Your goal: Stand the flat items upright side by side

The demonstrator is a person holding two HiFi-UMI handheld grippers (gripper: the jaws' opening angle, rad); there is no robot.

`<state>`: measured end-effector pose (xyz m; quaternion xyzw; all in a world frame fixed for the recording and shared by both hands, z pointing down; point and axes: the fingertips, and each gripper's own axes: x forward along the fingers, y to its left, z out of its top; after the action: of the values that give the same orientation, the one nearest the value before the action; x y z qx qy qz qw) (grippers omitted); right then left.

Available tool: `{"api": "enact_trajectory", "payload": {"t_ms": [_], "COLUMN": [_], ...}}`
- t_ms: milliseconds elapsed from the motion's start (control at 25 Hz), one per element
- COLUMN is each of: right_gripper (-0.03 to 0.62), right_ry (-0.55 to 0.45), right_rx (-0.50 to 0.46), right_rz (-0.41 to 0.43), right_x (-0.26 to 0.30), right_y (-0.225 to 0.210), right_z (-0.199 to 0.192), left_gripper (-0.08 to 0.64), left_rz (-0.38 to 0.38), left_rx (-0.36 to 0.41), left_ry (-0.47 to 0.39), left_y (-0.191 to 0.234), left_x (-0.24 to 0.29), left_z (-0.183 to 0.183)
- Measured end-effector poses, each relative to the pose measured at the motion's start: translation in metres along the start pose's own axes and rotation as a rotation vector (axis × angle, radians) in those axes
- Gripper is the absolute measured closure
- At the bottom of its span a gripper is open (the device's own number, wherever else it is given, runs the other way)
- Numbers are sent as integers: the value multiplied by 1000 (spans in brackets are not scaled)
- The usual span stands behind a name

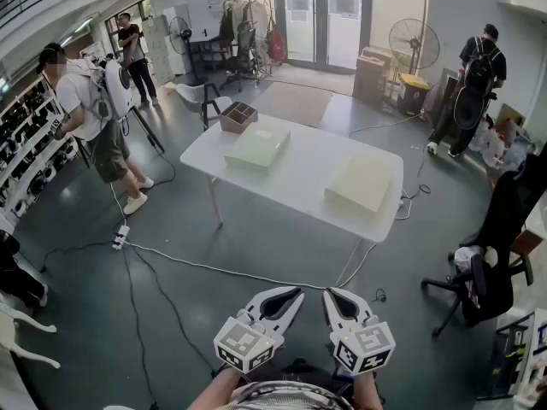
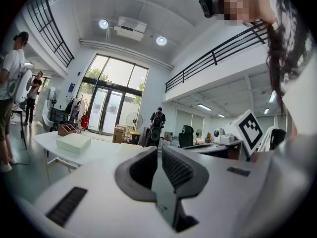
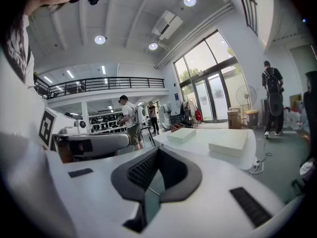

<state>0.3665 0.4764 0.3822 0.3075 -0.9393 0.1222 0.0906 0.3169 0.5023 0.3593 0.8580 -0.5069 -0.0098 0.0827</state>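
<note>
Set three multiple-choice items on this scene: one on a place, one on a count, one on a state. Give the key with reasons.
1. Where does the brown open compartment box stand on the white rectangular table?
A. in the middle
B. at the near right corner
C. at the far left corner

2. How many flat pale boxes lie on the table?
A. one
B. two
C. four

3. How are those flat boxes placed?
A. lying flat, apart
B. upright, side by side
C. stacked on each other

Key:
1 C: in the head view it sits at the far left corner, just beyond the pale green flat box.
2 B: only the pale green flat box and the cream flat box are there.
3 A: each rests on its broad face, with bare table between them.
</note>
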Motion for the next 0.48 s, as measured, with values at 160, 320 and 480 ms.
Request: {"api": "enact_trajectory", "payload": {"t_ms": [160, 320, 480], "right_gripper": [594, 594, 594], "right_ry": [-7, -21, -10], "right_rx": [19, 43, 33], "right_rz": [5, 19, 33], "right_x": [-1, 0, 9], "right_y": [-11, -19, -23], "right_z": [4, 5, -5], "left_gripper": [525, 525, 525], "left_rz": [5, 26, 73], "left_rx": [4, 4, 3], "left_ry": [1, -7, 4], "left_y": [-2, -1, 7], "left_x": [11, 17, 16], "left_z": [3, 4, -6]}}
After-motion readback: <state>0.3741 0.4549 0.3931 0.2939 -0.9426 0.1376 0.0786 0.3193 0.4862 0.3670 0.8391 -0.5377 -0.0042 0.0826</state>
